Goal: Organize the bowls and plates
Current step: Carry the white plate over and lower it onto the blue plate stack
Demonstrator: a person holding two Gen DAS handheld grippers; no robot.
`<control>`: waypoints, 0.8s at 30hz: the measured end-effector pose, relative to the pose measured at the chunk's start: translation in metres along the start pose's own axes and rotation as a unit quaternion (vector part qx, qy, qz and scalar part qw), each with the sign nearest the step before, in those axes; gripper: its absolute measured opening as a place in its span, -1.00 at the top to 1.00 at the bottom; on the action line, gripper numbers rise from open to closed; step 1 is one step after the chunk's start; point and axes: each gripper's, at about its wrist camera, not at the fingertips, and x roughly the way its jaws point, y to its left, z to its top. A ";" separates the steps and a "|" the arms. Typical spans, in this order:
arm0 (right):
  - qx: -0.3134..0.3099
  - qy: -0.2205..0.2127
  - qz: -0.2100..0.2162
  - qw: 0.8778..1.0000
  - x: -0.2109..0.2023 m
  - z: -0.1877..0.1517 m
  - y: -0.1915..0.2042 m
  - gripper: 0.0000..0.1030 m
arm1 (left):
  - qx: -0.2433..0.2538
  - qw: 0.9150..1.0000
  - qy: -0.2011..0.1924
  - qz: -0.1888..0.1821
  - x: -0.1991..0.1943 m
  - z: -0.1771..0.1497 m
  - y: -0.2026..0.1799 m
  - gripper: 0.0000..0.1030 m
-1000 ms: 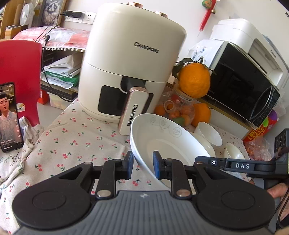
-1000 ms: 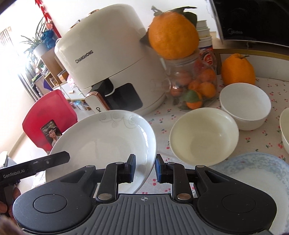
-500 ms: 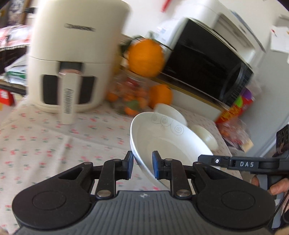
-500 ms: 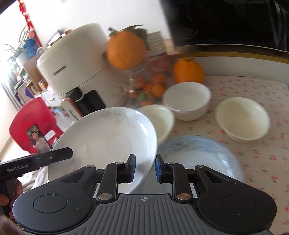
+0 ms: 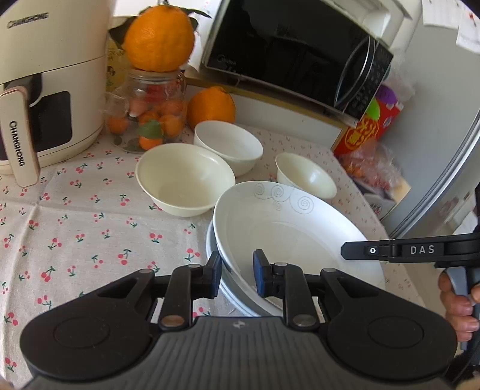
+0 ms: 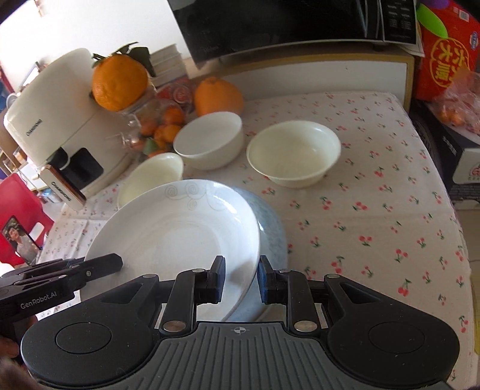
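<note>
Both grippers, left and right, pinch the white plate over the blue plate; uneven release could chip either.

The white plate covers most of the blue plate beneath it, leaving only a crescent showing beyond the right gripper. Whether the plates touch cannot be told. The left gripper hides the white plate's near rim. Ahead and left, the air fryer is cut by the frame edge. The microwave loses its top. Bagged fruit at far right is blurred.
</note>
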 end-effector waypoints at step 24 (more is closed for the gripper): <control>-0.024 0.013 -0.044 0.999 0.003 -0.011 -0.004 0.56 | 0.091 0.993 0.003 0.074 0.022 -0.008 -0.036 0.55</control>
